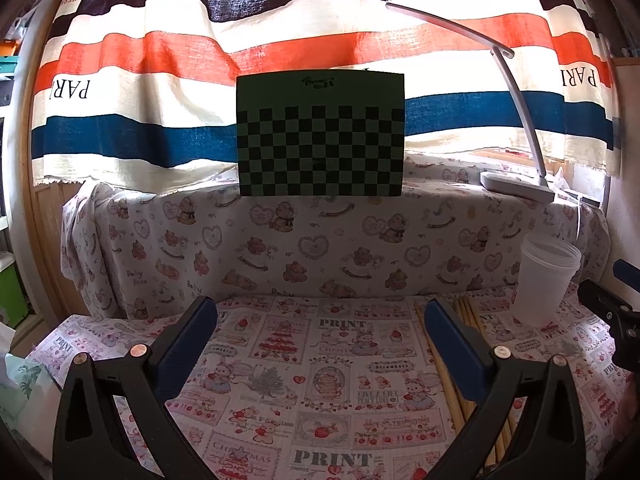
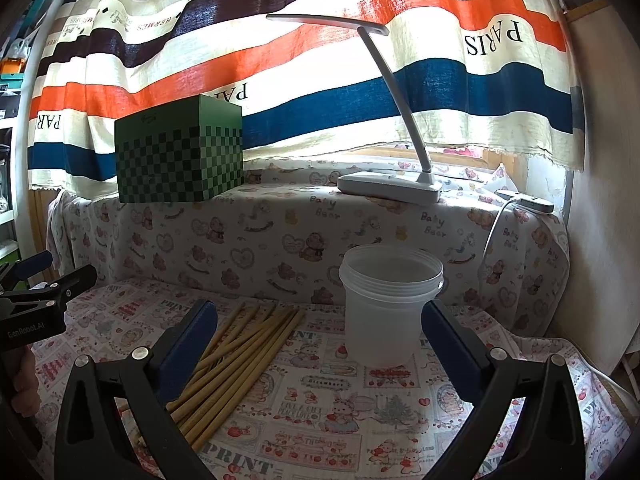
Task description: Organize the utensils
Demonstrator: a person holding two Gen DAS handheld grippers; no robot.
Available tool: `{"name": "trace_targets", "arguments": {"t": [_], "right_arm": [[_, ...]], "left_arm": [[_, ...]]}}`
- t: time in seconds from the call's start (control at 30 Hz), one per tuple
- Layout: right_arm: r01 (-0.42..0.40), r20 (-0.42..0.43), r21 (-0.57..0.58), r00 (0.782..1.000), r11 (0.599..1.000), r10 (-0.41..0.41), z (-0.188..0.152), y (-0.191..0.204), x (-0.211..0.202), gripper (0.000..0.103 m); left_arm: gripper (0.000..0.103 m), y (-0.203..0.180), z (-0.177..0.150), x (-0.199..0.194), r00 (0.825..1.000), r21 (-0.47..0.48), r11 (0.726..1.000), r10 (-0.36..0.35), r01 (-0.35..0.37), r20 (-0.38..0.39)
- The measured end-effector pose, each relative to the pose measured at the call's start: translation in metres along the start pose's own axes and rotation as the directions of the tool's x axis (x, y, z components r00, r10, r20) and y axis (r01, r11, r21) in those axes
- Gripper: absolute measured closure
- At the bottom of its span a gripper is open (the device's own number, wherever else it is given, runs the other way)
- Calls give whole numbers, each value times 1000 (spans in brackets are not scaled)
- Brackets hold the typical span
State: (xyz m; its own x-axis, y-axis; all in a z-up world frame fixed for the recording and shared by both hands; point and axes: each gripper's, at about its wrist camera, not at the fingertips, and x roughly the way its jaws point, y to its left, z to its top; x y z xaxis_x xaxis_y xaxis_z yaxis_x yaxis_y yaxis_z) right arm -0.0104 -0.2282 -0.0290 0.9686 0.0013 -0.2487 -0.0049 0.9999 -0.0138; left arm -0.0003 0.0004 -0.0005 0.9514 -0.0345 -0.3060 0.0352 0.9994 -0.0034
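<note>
While both claws hang above the table, each is spread wide and holds nothing. Left gripper (image 1: 320, 312): black plastic arms, blue padded fingers (image 1: 188, 344), only printed tablecloth (image 1: 320, 380) between them. Right gripper (image 2: 320, 316): same build, gaping, with the cup at 12 o'clock between its tips and apart from both pads. Chopsticks (image 2: 236, 360), a loose bundle of thin tan wooden sticks, lie flat on the cloth at the right claw's 10 o'clock, partly under its left finger; in the left wrist view they run under the right finger at 3 o'clock. Cup (image 2: 386, 304): translucent plastic, round, ribbed rim, upright, empty, just beside the stick tips at their 2 o'clock. Cloth is soft, slightly wrinkled, cartoon print; open flat room at the left claw's 12 and 9 o'clock. Behind, a raised ledge under bear-print fabric (image 1: 320, 240) bounds the far edge. On it: green checkered box (image 1: 320, 136), square-cornered, and white desk lamp (image 2: 390, 188) with a flat base and thin bent arm. Striped curtain (image 1: 160, 52) hangs at the back.
</note>
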Motion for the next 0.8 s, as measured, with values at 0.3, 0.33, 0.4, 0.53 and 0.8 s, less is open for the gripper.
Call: {"name": "trace_targets", "arguments": {"t": [0.3,0.33,0.4,0.53,0.8], "right_arm": [[-6,0,-1,1000,1000,6,0,0,0,0],[-8,0,-1,1000,1000,8,0,0,0,0],[-11,1,-1,1000,1000,11,0,0,0,0],[-9,1,-1,1000,1000,9,0,0,0,0],[-10,1,-1,1000,1000,10,0,0,0,0]], "left_arm": [[0,0,0,0,1000,-1,1000,2,-2,1],[0,0,0,0,1000,-2,1000,2,-2,1],[0,0,0,0,1000,-2,1000,3,-3,0],[0,0,0,0,1000,-3,1000,4,-4,-1],[0,0,0,0,1000,-3,1000,4,-4,-2]]}}
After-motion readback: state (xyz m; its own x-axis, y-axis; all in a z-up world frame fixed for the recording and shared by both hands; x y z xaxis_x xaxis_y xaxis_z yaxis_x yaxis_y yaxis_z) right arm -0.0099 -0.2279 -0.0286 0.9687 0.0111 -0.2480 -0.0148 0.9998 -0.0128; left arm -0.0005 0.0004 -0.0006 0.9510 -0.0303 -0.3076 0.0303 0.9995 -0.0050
